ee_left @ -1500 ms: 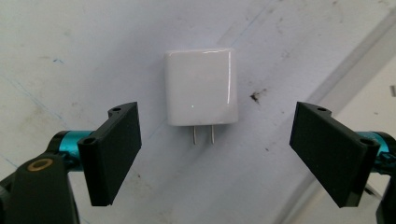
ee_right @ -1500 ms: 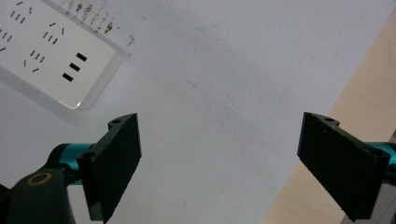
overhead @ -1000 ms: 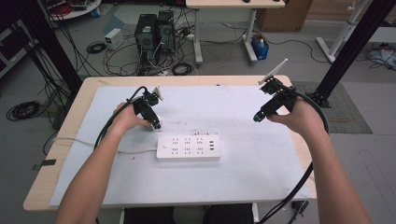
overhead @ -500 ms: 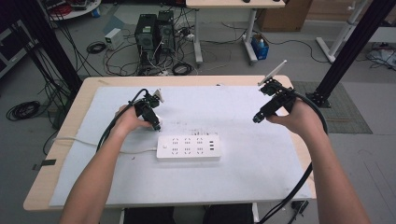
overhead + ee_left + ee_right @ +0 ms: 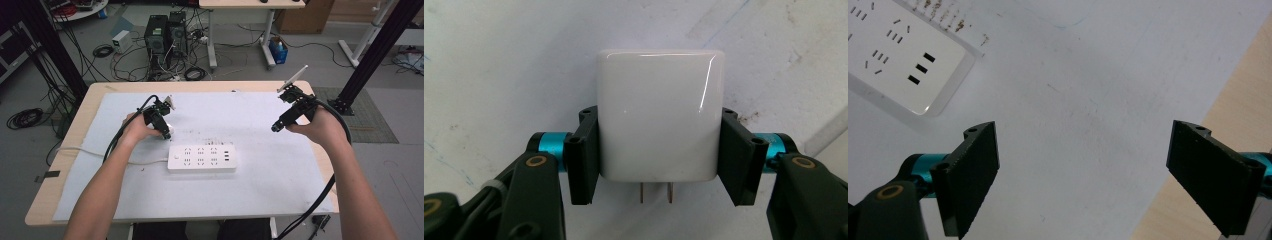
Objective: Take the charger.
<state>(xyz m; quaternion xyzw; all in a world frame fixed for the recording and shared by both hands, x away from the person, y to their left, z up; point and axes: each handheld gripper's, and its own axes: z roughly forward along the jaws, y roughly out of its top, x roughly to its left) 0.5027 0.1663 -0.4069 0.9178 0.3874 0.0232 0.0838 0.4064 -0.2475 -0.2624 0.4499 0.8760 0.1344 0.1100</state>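
A white power strip [image 5: 201, 158] lies in the middle of the white mat, its cord running off to the left. My left gripper [image 5: 166, 132] sits just above the strip's left end, shut on a white plug adapter [image 5: 659, 112] whose two metal prongs point back toward the gripper body. The adapter [image 5: 169, 130] shows as a small white block at the jaw tips in the high view. My right gripper [image 5: 275, 128] hovers over the right part of the mat, open and empty [image 5: 1083, 170]. The strip's end [image 5: 903, 55] appears at the upper left of the right gripper view.
The white mat [image 5: 280, 175] covers most of a wooden table [image 5: 50, 190]; the table's bare wood edge [image 5: 1228, 100] lies close to the right gripper. Computer towers [image 5: 165, 35], cables and black frame posts stand on the floor beyond the table.
The left gripper has shifted slightly down and right toward the power strip with the adapter in it. The right gripper has barely moved.
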